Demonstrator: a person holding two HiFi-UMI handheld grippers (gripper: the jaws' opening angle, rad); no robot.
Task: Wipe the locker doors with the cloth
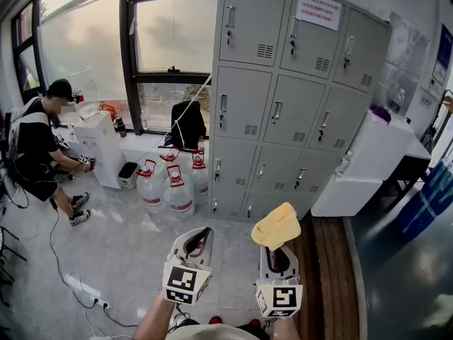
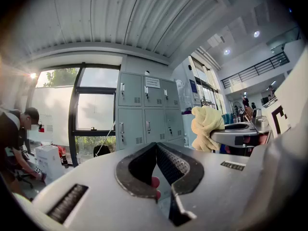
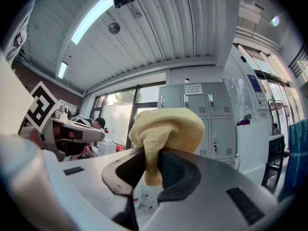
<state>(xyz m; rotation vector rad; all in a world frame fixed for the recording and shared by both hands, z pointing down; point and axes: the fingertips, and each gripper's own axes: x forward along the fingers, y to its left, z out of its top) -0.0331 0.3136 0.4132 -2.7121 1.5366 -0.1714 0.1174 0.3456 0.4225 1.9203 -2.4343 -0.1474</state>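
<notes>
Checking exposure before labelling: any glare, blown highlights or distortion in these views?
Head view: windows washed out pale, lockers evenly lit but bowed by the lens. Left gripper view: small flare at far left, dark vignette in the corners. Right gripper view: ceiling light strip glares; cloth sharp.

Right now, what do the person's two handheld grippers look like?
Both the left gripper and right gripper have pale grey bodies with curved jaws lined in black textured pads. Each carries a white cube printed with black square markers. The left forearm wears no sleeve.
</notes>
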